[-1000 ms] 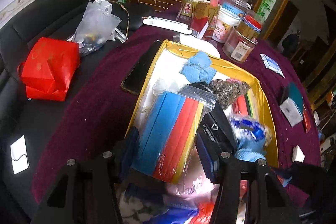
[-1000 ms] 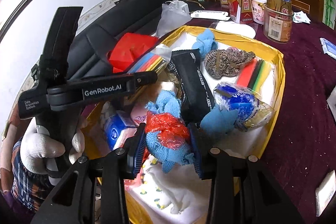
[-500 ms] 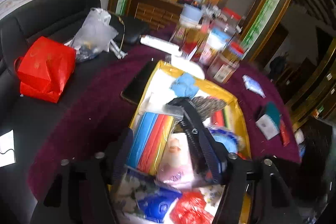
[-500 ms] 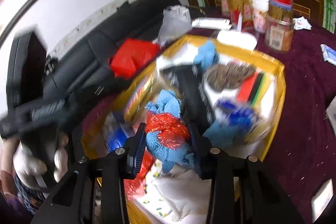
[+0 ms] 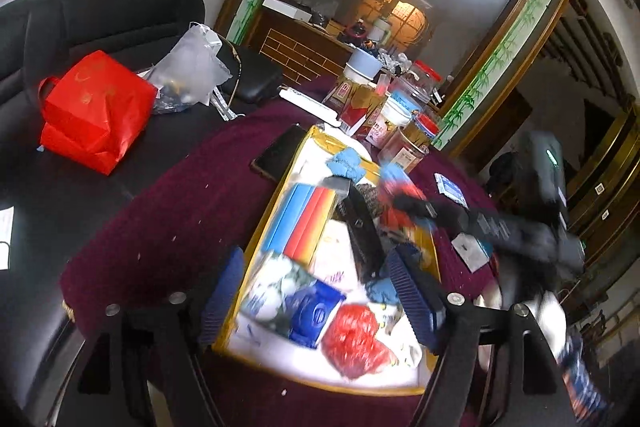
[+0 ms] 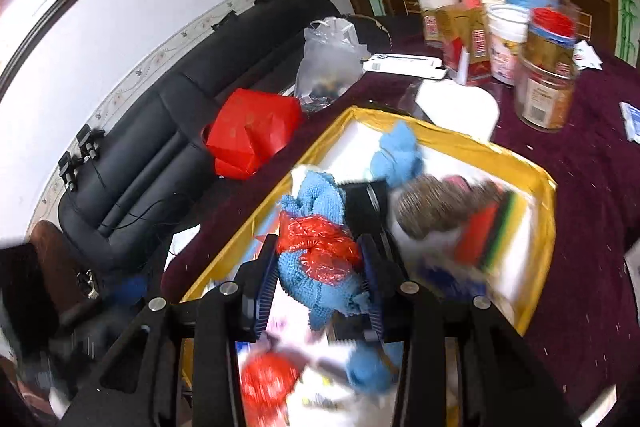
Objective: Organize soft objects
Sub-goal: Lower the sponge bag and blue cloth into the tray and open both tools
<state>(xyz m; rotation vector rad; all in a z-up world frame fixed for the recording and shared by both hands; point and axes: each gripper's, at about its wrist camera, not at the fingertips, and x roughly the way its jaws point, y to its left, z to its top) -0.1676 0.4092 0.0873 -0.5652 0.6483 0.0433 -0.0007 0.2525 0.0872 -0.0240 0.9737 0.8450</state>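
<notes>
Left gripper (image 5: pixel 320 291) is hovering over the near end of the yellow-rimmed tray (image 5: pixel 276 203), jaws wide and just been opening, nothing between them, likely freed for another pick. Right gripper (image 6: pixel 320 279) is clamping a blue cloth with red plastic wrap (image 6: pixel 320 251), lifting it above the tray for sorting.

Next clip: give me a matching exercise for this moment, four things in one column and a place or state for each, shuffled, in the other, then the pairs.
Things:
1. blue cloth
2. red bag
3. phone
4. left gripper

Places or states:
A. on the black sofa
B. on the purple tablecloth beside the yellow box
C. clamped in the right gripper
D. open, nothing between its fingers

Pairs: 1-C, 2-A, 3-B, 4-D
</notes>
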